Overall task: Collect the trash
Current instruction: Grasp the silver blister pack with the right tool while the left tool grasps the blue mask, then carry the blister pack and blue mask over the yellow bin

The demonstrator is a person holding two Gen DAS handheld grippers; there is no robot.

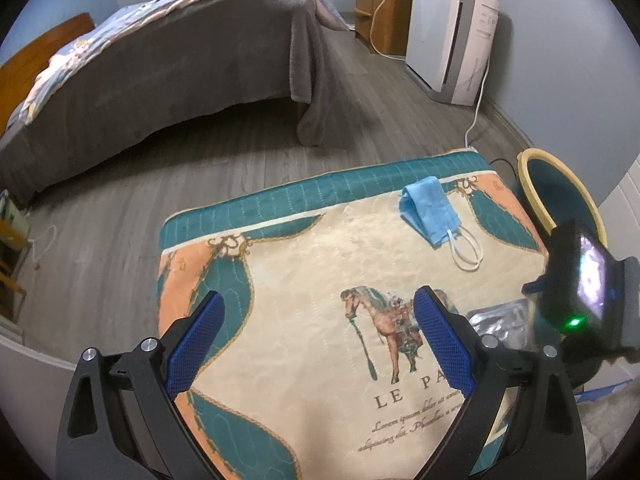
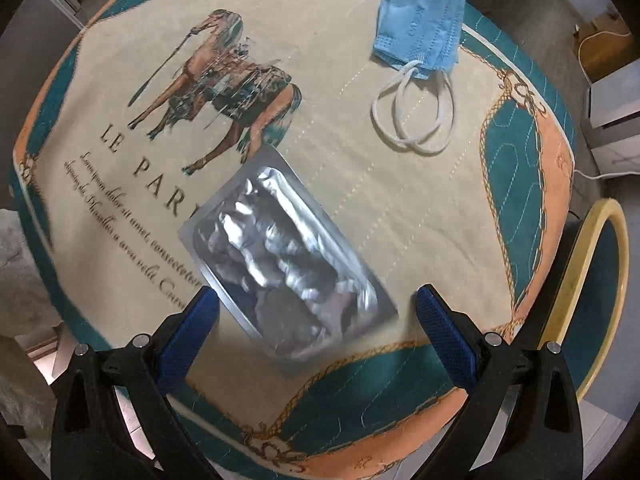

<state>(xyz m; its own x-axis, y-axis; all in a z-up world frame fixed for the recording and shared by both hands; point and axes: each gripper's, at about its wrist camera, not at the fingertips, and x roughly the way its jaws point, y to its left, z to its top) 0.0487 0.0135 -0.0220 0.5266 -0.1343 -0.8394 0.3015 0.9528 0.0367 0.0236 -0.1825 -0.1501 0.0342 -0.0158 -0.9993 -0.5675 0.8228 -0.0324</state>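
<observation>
Trash uncollected: crinkled silver foil pouch [image 2: 288,268] and folded blue face mask [image 2: 420,20] both lie on our quilted horse-print cloth [image 2: 360,160]. Left gripper [image 1: 318,344] and right gripper [image 2: 316,336] spread, empty. Yellow-rimmed teal bin [image 2: 600,280] beside.

The quilted mat [image 2: 400,208] is cream in the middle, with teal and peach swags edged in gold rope and a teal border; a brown horse and dark lettering are printed on it. At upper right of the right wrist view lies a light blue face mask [image 2: 420,20] with 2 white ear loops. The pouch [image 2: 288,264] at centre is crinkled silver foil. A bin [image 2: 600,280] at right is teal with a pale yellow rim. Gripper pads [image 2: 444,344] are blue, dotted; their arms black.
</observation>
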